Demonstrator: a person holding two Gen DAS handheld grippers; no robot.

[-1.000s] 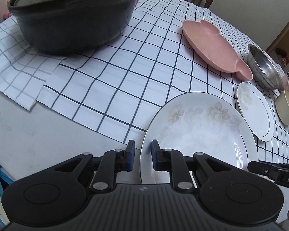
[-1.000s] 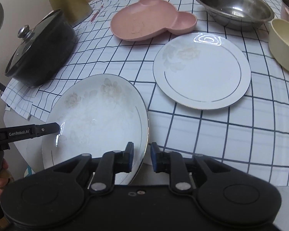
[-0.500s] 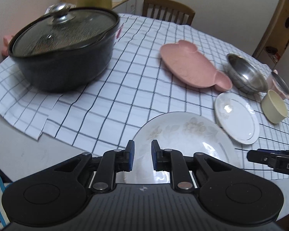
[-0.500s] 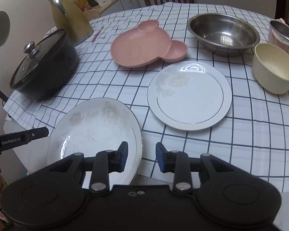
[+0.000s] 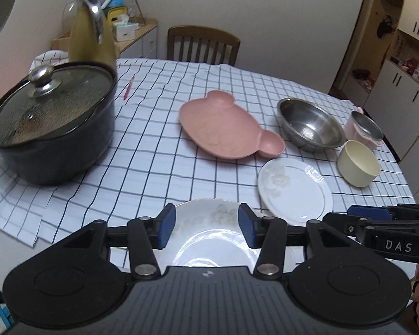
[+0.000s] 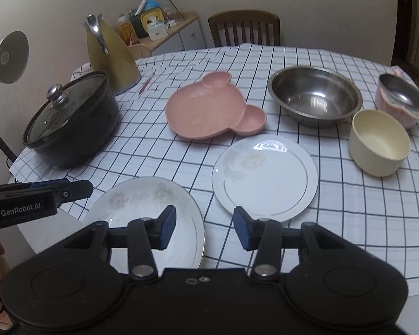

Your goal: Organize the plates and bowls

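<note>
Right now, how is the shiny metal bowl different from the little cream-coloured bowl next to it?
The shiny metal bowl is wide and shallow with sloping sides; the cream-coloured bowl is narrower, with tall, nearly straight sides. The metal bowl gleams with reflections, while the cream bowl looks matte. The metal bowl sits farther back on the checked tablecloth; the cream bowl sits nearer. Both stand upright and look empty.

Sitting behind the worktop point(image 6: 349, 223): wooden chair point(image 6: 244, 29) against plain cream wall point(image 6: 321, 5), cluttered sideboard point(image 6: 181, 28), white cabinets point(image 5: 399, 83) lining the right.
</note>
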